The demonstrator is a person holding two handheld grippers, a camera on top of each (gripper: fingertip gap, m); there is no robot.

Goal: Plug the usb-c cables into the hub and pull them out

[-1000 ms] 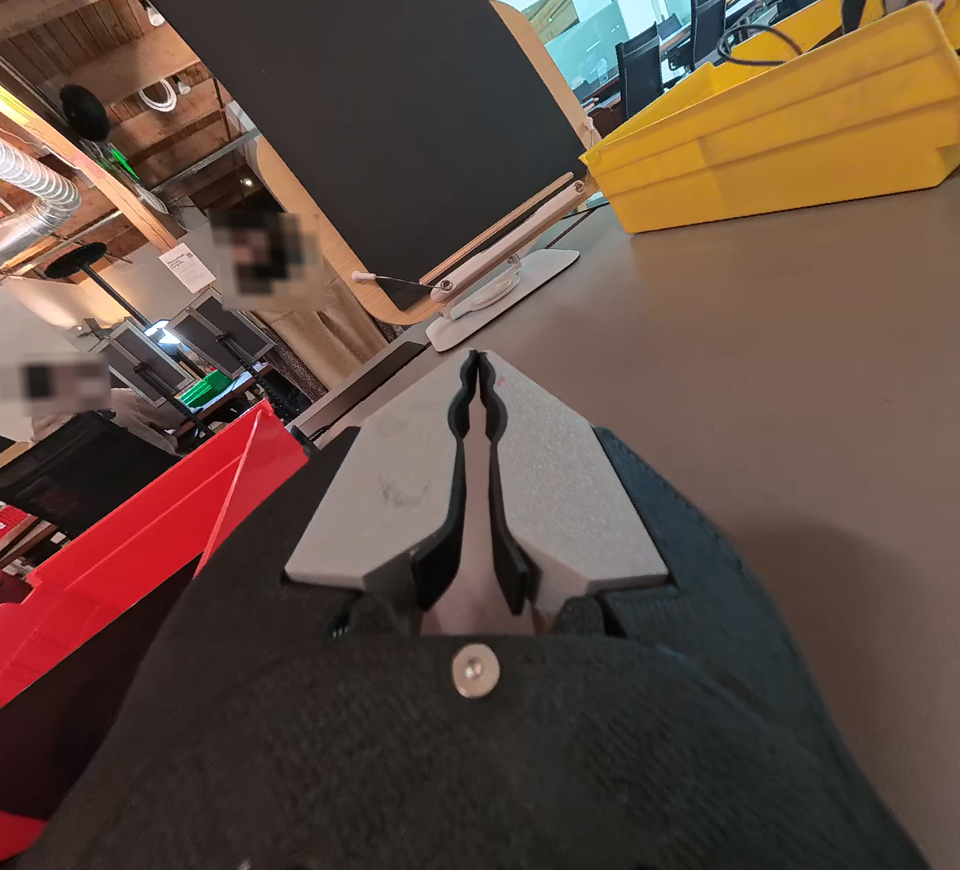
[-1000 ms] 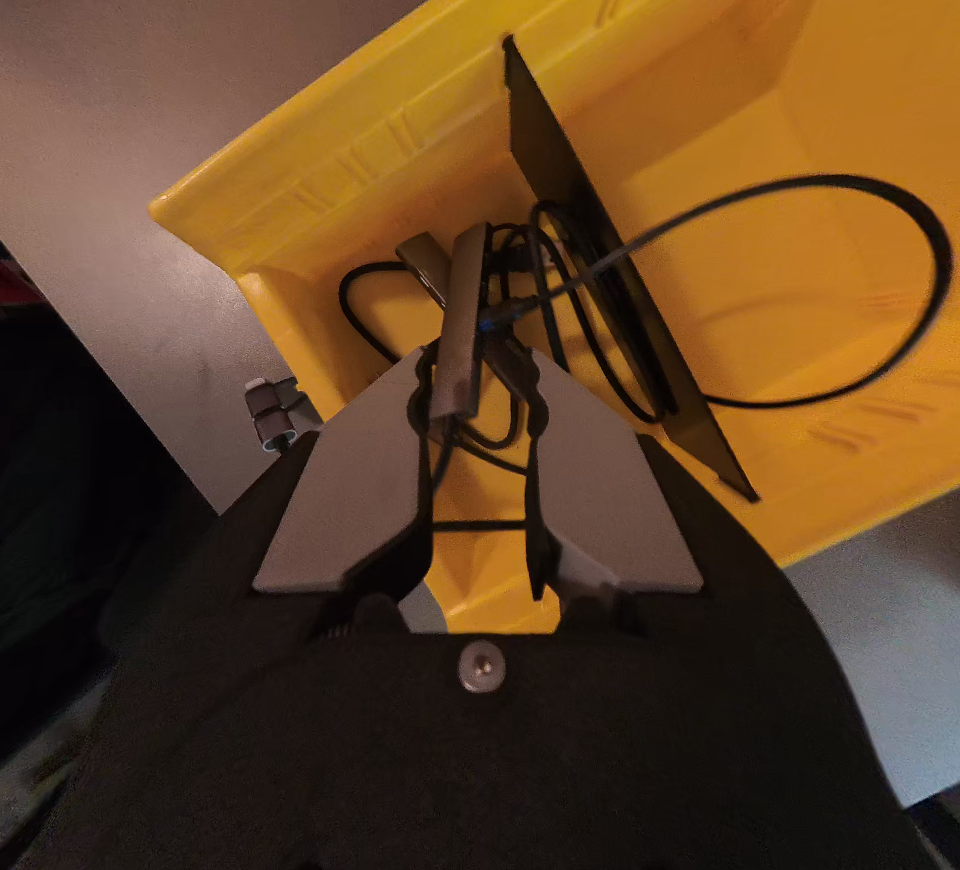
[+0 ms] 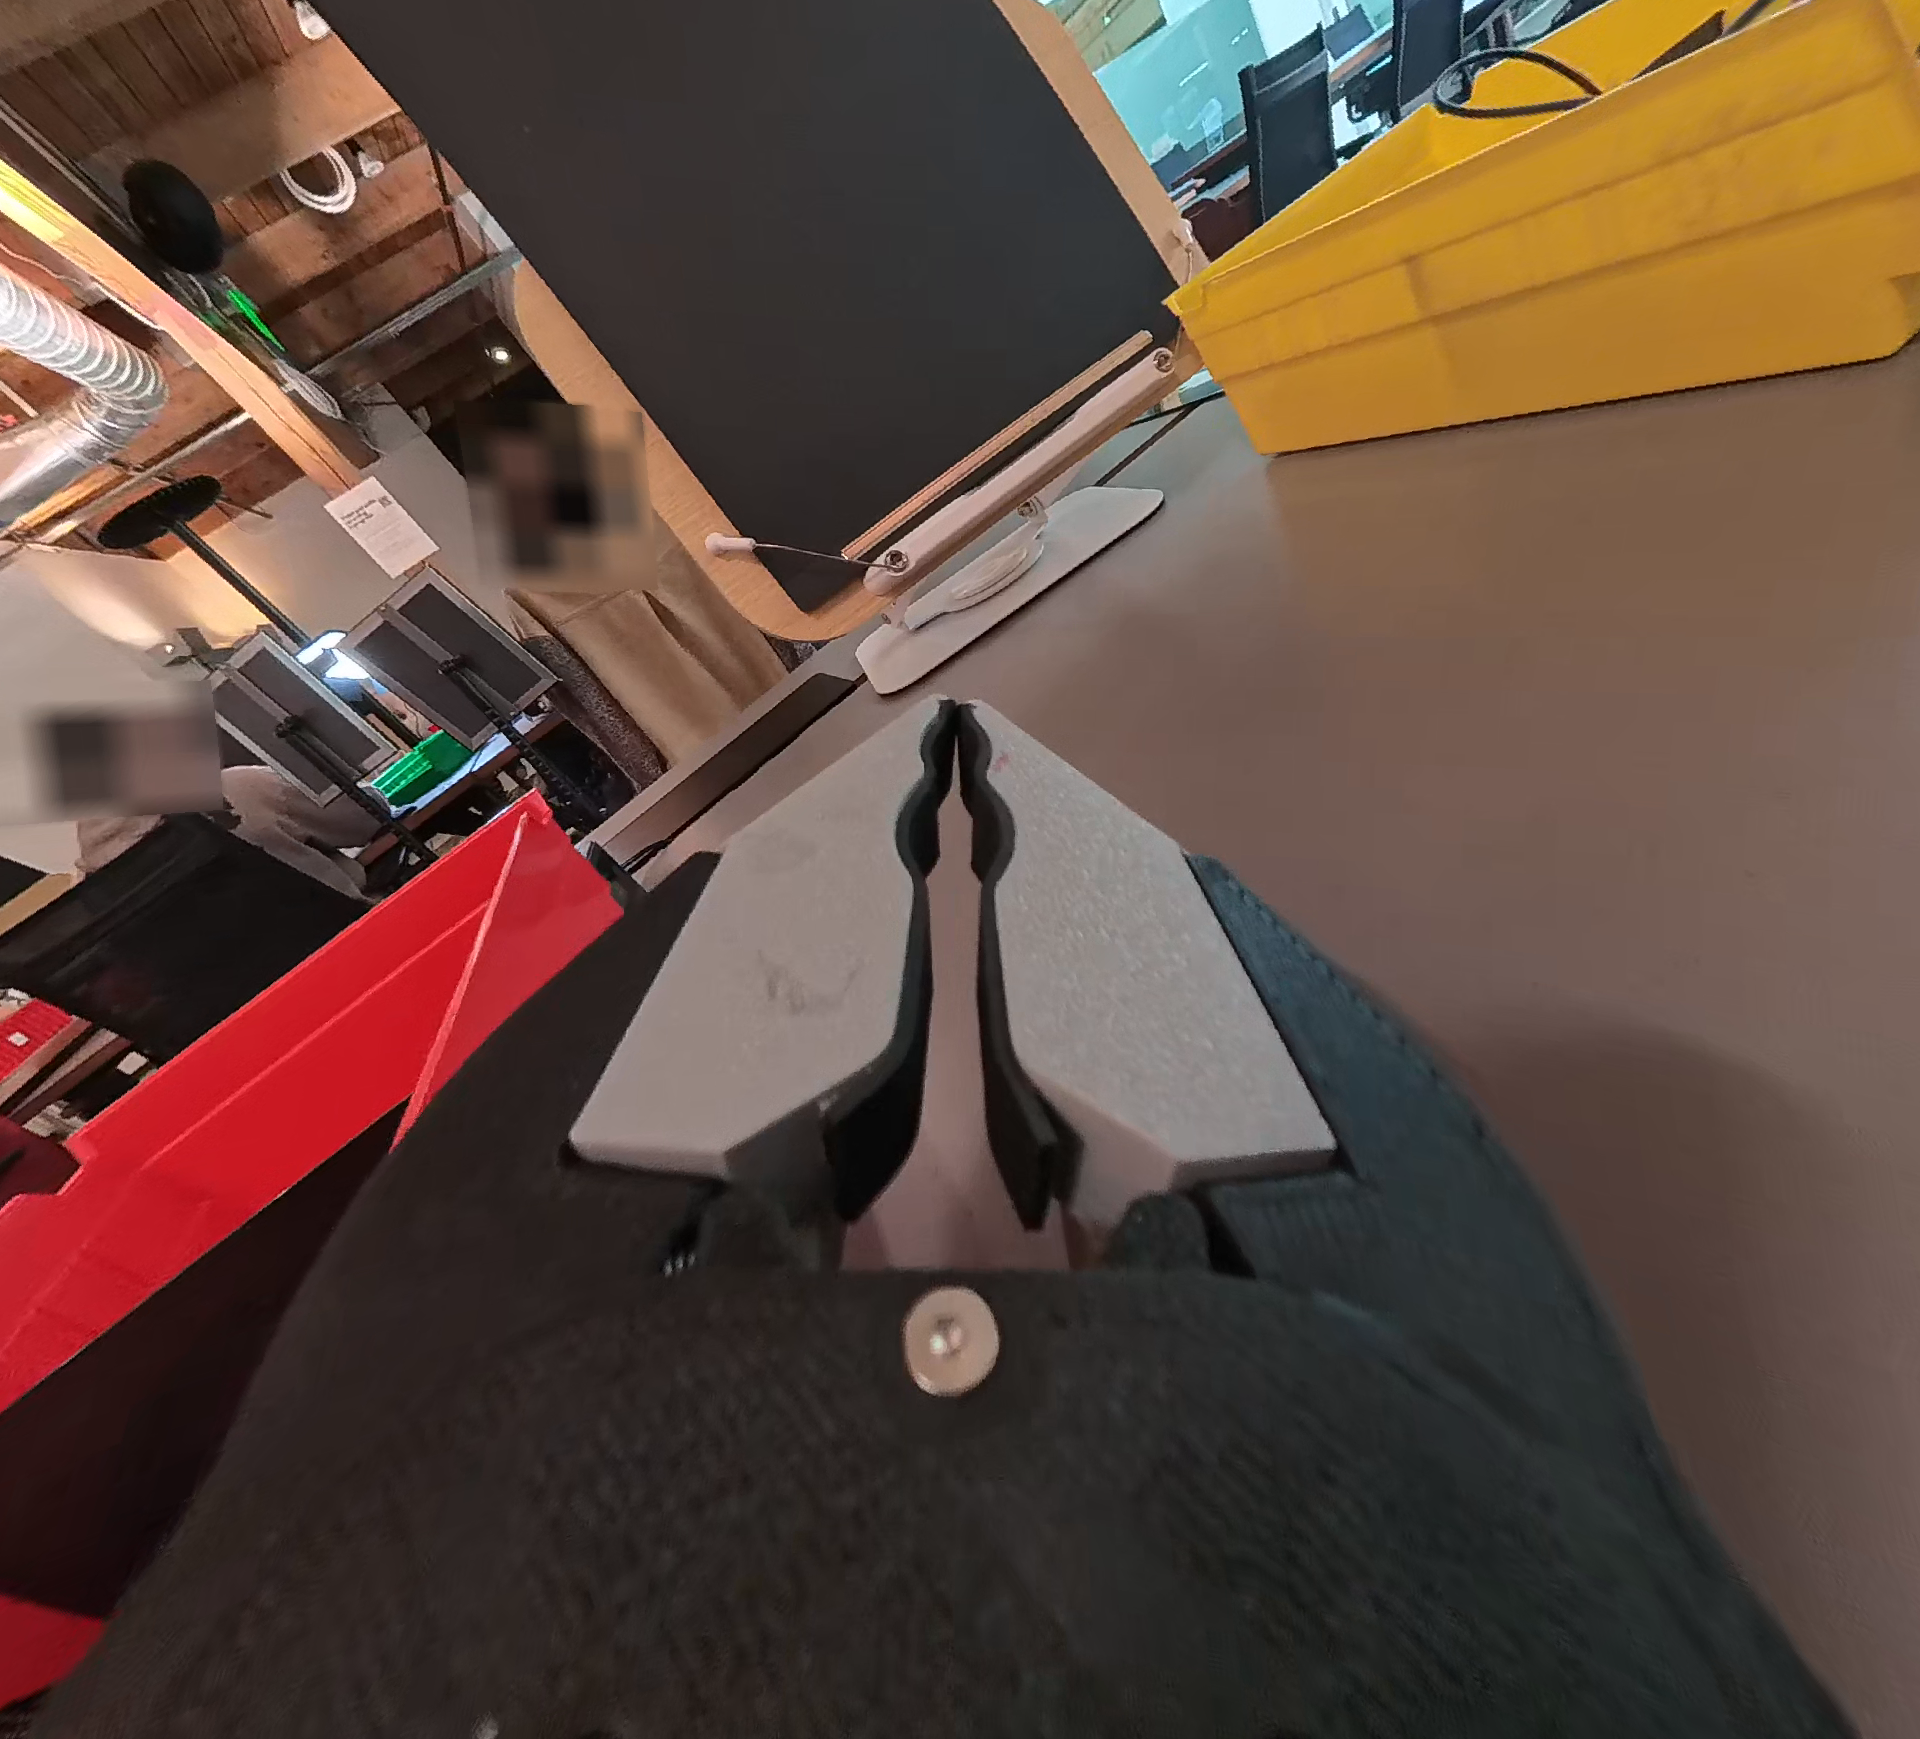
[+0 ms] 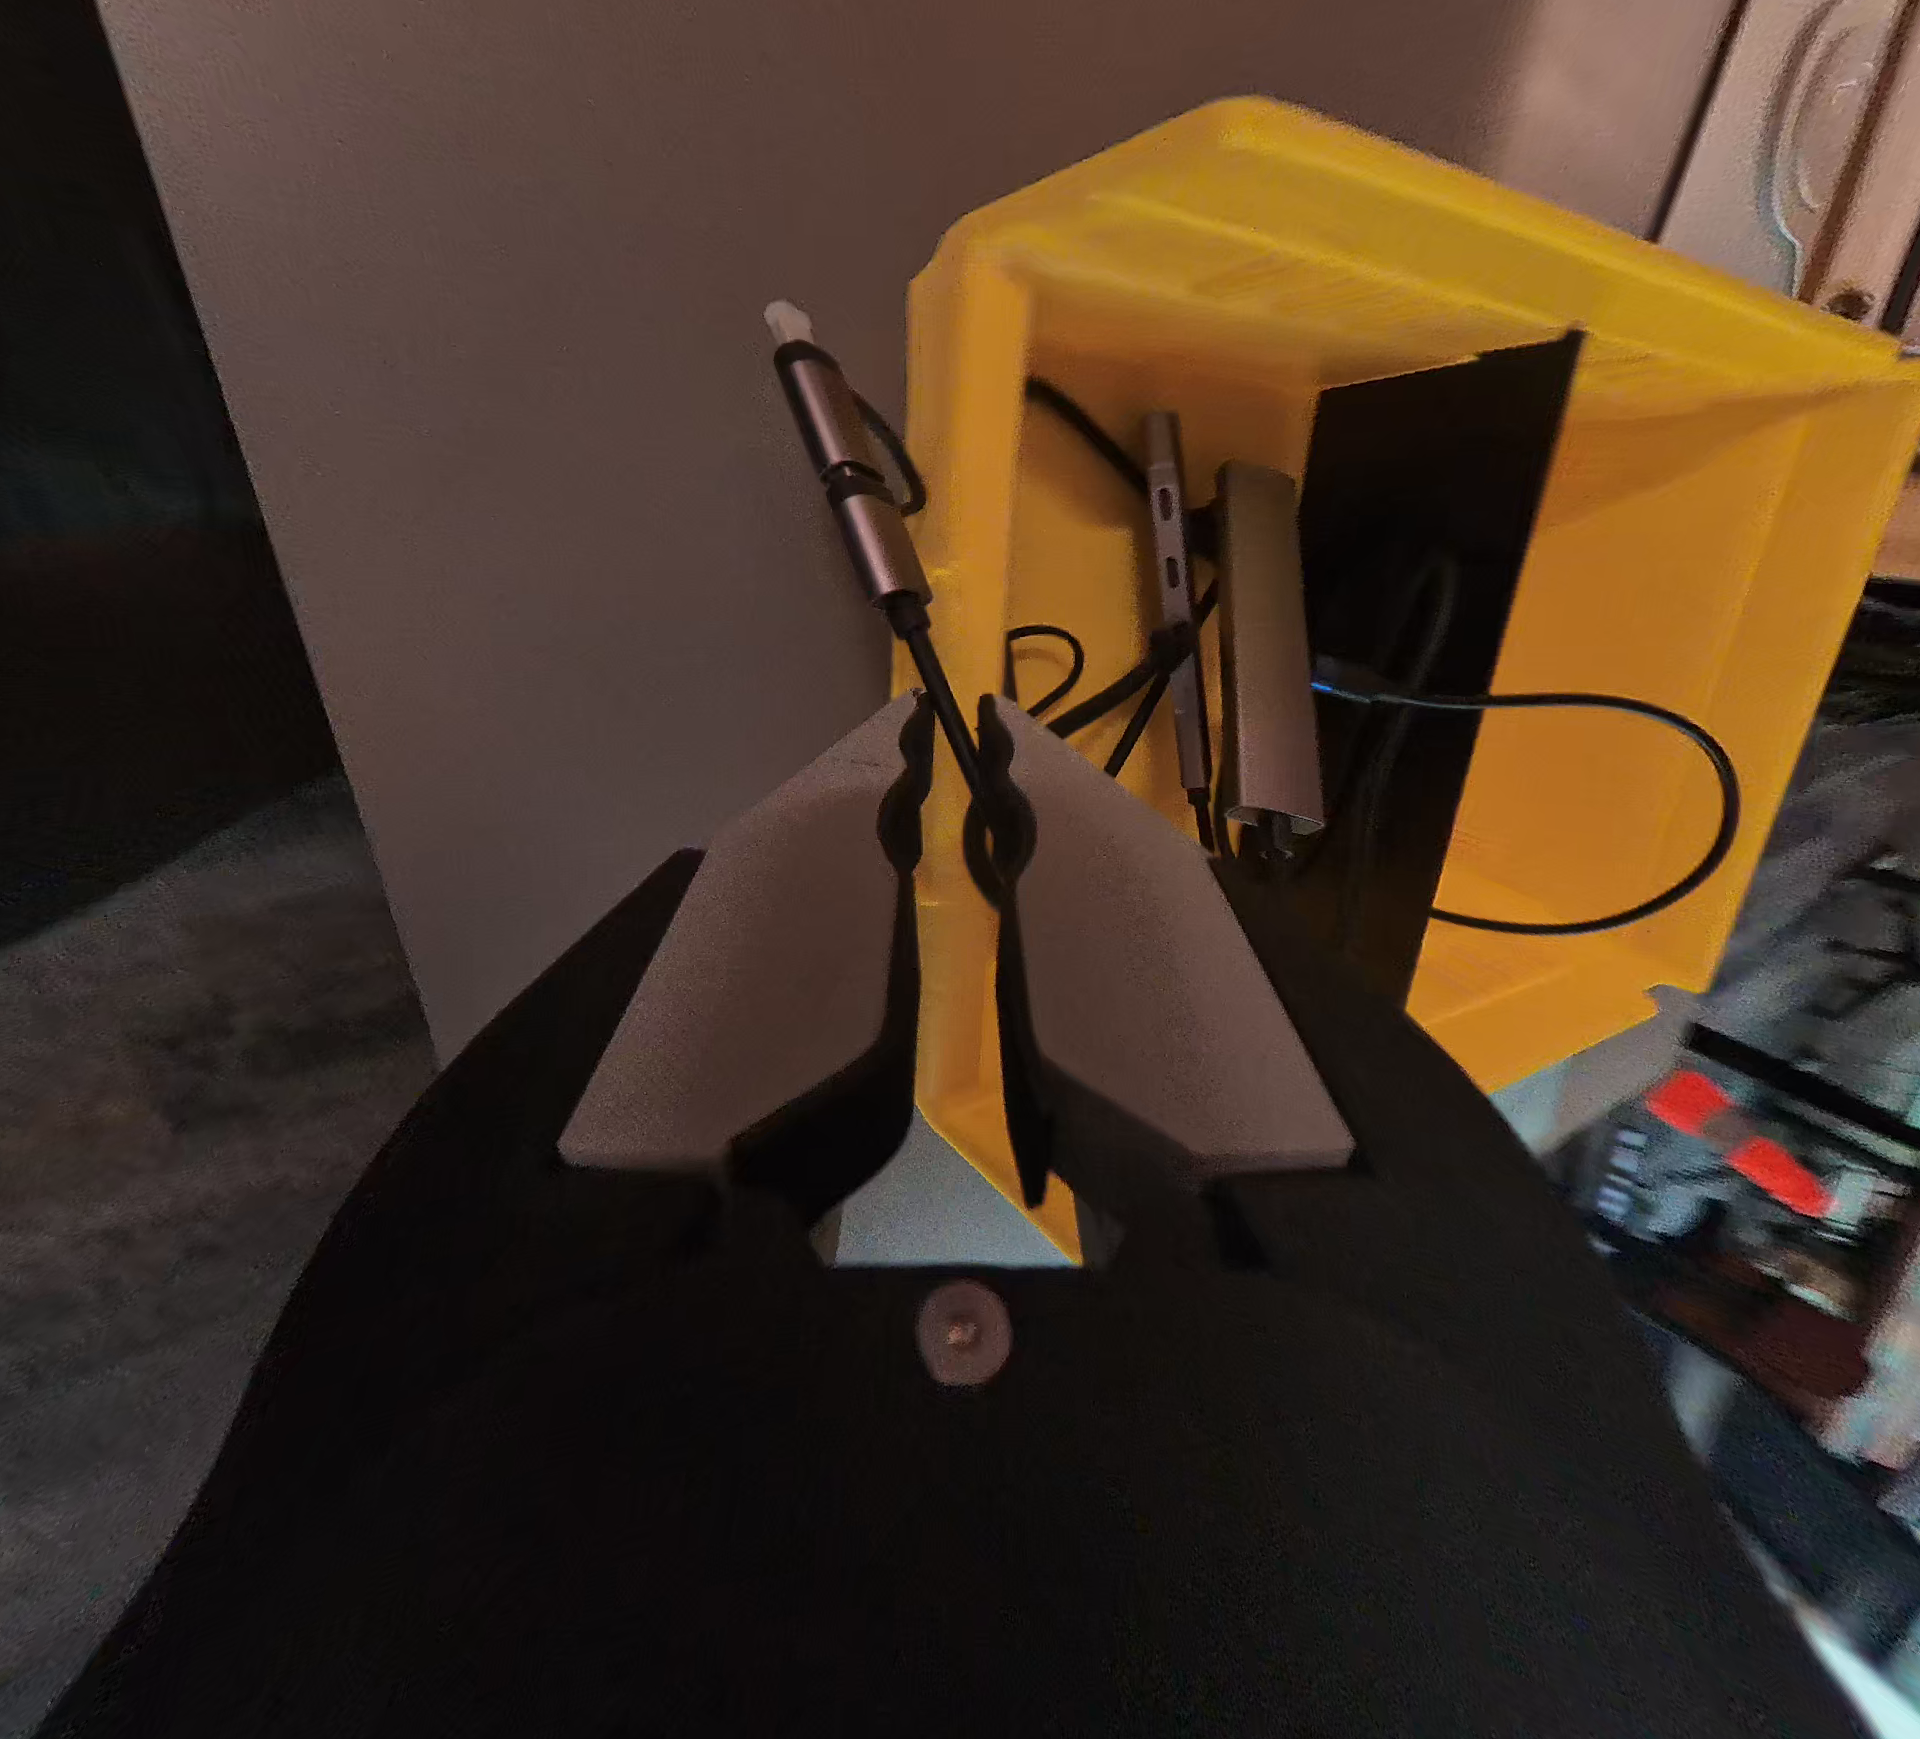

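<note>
Black cable (image 4: pixel 940 723) runs between my right gripper (image 4: pixel 951 733) tips, which are pinched on it, with its grey plug end (image 4: pixel 847 484) sticking up ahead of them, outside the yellow bin (image 4: pixel 1299 235). The hubs (image 4: pixel 1262 640) lie in that bin, just right of my fingertips, beside a black divider (image 4: pixel 1455 546). My left gripper (image 3: pixel 956 739) rests on the table (image 3: pixel 1507 702), fingers together and empty. I judge the grip too far down the cord; I should regrip on the plug body before aiming at a port, and steady the hub with my left.
</note>
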